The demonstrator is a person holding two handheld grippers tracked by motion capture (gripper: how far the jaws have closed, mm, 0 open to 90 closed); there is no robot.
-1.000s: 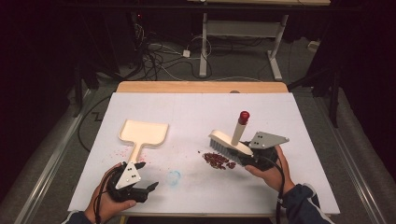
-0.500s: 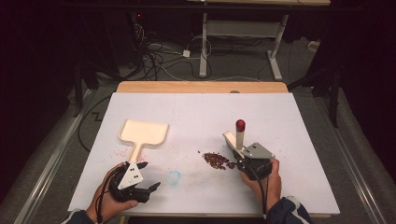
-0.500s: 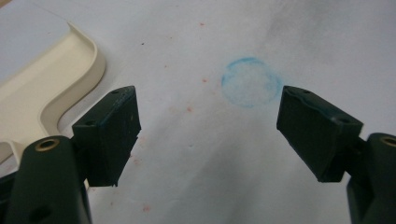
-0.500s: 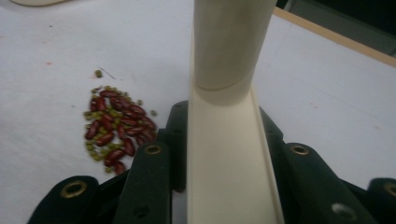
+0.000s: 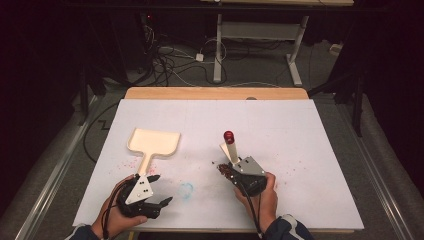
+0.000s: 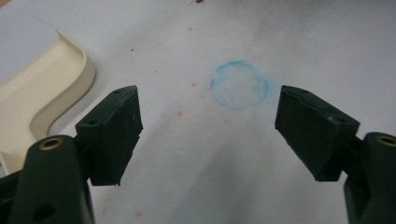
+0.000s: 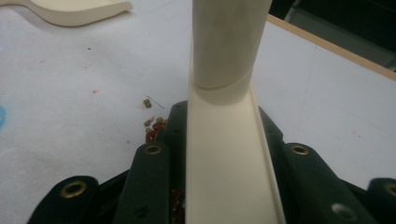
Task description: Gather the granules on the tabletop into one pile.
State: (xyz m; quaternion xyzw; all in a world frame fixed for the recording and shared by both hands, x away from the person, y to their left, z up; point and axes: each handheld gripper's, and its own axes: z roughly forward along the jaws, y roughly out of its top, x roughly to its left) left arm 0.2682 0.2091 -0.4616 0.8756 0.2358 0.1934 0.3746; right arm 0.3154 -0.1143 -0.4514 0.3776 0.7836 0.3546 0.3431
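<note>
A cream brush [image 5: 231, 149] with a red handle tip stands tilted over a small pile of red-brown crumbs [image 5: 221, 170]. My right gripper [image 5: 235, 169] is shut on the brush near its head, and the bristles are hidden beneath it. In the right gripper view the brush back [image 7: 224, 140] runs up between the black jaws, with crumbs [image 7: 154, 123] to its left. A cream dustpan [image 5: 154, 142] lies flat at the left, its handle pointing toward my left gripper [image 5: 161, 189], which is open and holds nothing just short of that handle. The dustpan's corner [image 6: 42, 93] lies left of that open gripper [image 6: 208, 126].
A faint blue ring [image 5: 186, 190] marks the white sheet [image 5: 300, 130] between the two hands, also seen ahead of the left jaws as a blue ring [image 6: 239, 85]. Small red specks dot the sheet. The table's wooden far edge [image 5: 215, 93] borders a dark floor with cables.
My right hand carried the brush left and down toward the near edge, so its head now sits over the crumb pile. The left hand stayed where it was.
</note>
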